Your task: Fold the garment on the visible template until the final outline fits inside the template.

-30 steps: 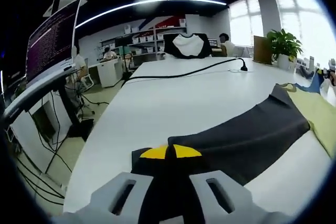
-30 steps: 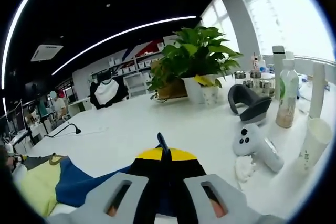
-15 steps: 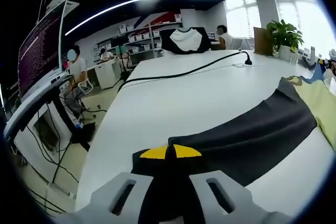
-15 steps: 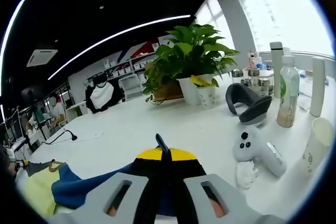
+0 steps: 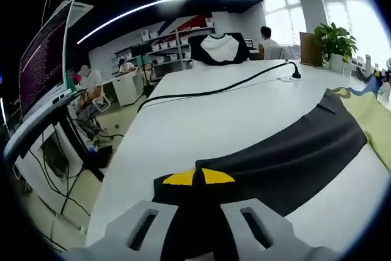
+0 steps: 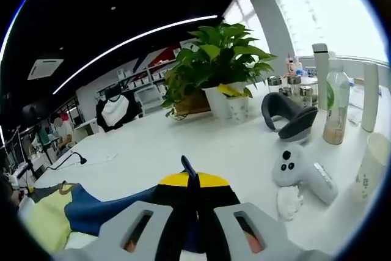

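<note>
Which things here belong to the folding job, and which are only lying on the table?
Job: garment, held by the left claw and the right claw.

Lying about: potted plant, white controller, bottle, paper cup, black cable.

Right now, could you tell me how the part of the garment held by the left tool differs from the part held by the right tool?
The left tool is shut on a black sleeve stretched across the white table. The right tool is shut on a blue sleeve, which is bunched and slack. Both sleeves join the same garment with a pale yellow body.
</note>
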A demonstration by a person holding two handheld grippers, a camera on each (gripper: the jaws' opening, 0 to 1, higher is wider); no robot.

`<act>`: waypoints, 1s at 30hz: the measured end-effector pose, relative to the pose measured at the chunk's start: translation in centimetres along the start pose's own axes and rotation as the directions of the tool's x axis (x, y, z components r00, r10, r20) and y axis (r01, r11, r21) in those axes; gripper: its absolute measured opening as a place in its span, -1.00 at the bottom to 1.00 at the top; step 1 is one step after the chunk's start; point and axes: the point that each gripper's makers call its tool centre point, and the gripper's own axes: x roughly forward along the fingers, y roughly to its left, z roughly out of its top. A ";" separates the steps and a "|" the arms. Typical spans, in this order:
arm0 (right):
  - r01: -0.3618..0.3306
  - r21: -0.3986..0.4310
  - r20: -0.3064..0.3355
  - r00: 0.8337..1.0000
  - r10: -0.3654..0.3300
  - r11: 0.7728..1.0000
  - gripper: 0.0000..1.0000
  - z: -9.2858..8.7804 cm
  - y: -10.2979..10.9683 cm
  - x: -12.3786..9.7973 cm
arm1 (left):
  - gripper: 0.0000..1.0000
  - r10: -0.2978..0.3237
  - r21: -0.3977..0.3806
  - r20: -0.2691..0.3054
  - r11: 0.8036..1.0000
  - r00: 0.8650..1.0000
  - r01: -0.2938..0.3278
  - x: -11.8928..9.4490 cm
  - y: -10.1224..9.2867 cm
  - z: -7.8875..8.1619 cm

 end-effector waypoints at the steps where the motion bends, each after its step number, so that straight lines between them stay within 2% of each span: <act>1: 0.000 0.004 -0.011 1.000 0.000 1.000 -1.00 -0.3 -0.1 -0.2 | -0.97 -0.004 -0.005 0.006 1.000 1.000 0.004 -0.1 0.1 0.0; 4: -0.003 0.010 -0.008 1.000 0.003 1.000 -1.00 -0.3 -0.1 -0.7 | -0.96 -0.020 -0.048 0.020 0.999 1.000 0.021 -0.6 0.2 -0.2; 7: -0.014 0.019 0.012 1.000 0.014 1.000 -1.00 0.4 0.5 -1.1 | -0.96 -0.027 -0.049 0.028 0.998 0.999 0.028 -0.9 0.3 -0.4; 13: -0.055 0.032 0.055 0.997 0.053 0.998 -1.00 2.0 2.5 -2.2 | -0.96 -0.032 -0.073 0.050 0.997 0.998 0.036 -1.2 0.3 -0.4; 18: -0.140 0.025 0.113 0.984 0.137 0.990 -1.00 4.9 6.0 -3.8 | -0.96 -0.037 -0.079 0.052 0.996 0.998 0.041 -1.4 0.2 -0.4; 22: -0.193 -0.002 0.130 0.973 0.191 0.981 -1.00 6.3 9.4 -4.7 | -0.95 -0.031 -0.091 0.058 0.995 0.998 0.036 -1.4 0.3 -0.3; 28: -0.245 -0.041 0.140 0.958 0.249 0.969 -1.00 7.9 13.1 -5.1 | -0.93 -0.029 -0.089 0.064 0.995 0.998 0.035 -1.5 0.0 -0.3; 29: -0.250 -0.044 0.141 0.957 0.253 0.967 -1.00 8.1 13.5 -5.1 | -0.88 -0.023 -0.079 0.063 0.996 0.998 0.028 -1.5 0.1 -0.2; 30: -0.255 -0.047 0.143 0.955 0.259 0.966 -1.00 8.4 13.9 -5.1 | -0.76 0.021 -0.057 0.065 0.998 0.998 -0.018 -1.6 0.8 -0.2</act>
